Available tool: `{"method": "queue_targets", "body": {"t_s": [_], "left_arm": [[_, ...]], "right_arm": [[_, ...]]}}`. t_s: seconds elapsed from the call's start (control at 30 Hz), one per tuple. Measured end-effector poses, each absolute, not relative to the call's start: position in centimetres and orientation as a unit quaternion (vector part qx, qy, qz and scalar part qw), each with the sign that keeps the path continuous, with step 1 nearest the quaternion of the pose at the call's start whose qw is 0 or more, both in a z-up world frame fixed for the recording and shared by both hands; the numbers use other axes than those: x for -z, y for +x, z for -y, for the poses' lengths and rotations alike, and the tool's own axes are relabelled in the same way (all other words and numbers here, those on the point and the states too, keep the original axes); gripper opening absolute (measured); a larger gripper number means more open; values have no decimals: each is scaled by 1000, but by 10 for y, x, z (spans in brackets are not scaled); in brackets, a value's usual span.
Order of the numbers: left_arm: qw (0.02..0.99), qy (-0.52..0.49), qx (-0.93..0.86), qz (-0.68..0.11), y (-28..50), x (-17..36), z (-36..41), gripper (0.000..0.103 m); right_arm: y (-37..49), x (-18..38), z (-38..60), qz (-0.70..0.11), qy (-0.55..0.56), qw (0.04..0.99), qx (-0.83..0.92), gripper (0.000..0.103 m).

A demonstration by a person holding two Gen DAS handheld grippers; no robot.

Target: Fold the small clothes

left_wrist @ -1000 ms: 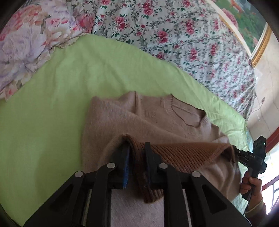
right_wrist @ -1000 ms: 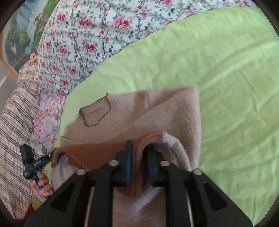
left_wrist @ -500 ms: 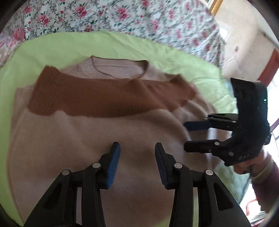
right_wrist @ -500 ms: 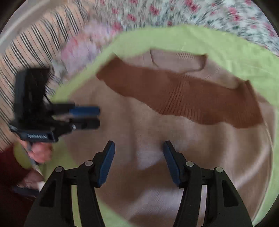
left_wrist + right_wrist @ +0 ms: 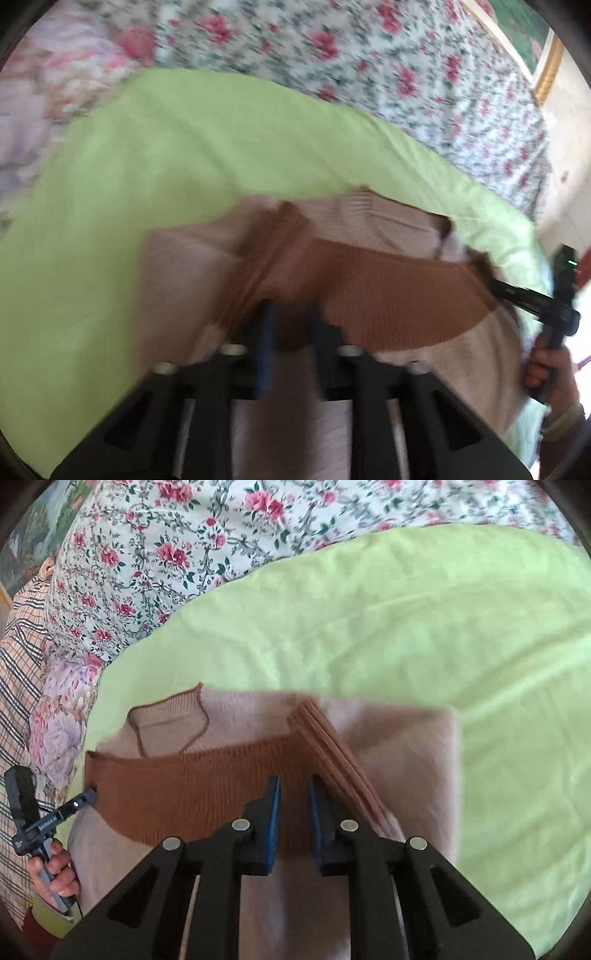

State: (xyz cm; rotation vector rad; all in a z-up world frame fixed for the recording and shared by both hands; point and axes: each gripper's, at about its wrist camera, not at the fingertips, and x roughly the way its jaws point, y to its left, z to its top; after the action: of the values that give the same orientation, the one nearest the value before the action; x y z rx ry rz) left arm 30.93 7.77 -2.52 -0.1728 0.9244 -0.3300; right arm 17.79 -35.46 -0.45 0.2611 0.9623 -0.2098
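Note:
A pinkish-beige sweater [image 5: 399, 746] lies on a light green sheet [image 5: 406, 620], with its brown ribbed hem [image 5: 192, 786] folded up toward the neckline [image 5: 166, 723]. In the right wrist view my right gripper [image 5: 294, 805] is closing, and the hem's right end fills the gap between its blue pads. The left wrist view is blurred; there my left gripper [image 5: 293, 332] is closing on the hem [image 5: 388, 295] at its left end. Each view shows the other gripper at the hem's far end: the right gripper [image 5: 496, 286] and the left gripper [image 5: 90, 795], each in a hand.
Floral bedding [image 5: 166, 546] lies beyond the green sheet [image 5: 184, 147]. A plaid cloth [image 5: 22, 657] and a flowered pillow [image 5: 55, 716] are at the left of the right wrist view. A gold picture frame [image 5: 550, 70] stands on the wall at the back.
A second ago both grippers held the hem up. Half a second ago they hung open over the flat sweater. Now both are back at the hem's ends with cloth between the pads.

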Motion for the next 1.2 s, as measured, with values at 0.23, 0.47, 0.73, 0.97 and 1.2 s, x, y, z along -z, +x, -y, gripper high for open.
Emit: {"method": "queue_targets", "body": {"t_s": [0.23,0.47,0.73,0.97,1.2], "left_arm": [[879,-150,90,-444,269,20,-133,28],[878,-187,102,-428,190,0,-146,35],[848,-199,162,-464,111,16,-94,49],[828,-221,163,-489,80,42,-74,50],[830,-230,152,-484,87,40,-71,55]], "right_arm": [[111,-16,359,-440,146,875,137,26],[57,-34,331,-413,173,887,108,49],[17,-23,286,-422,180,885,78,53],[2,-9,263,-438,180,879,56,55],[-4,-2,250,-444,180,876,47,56]]}}
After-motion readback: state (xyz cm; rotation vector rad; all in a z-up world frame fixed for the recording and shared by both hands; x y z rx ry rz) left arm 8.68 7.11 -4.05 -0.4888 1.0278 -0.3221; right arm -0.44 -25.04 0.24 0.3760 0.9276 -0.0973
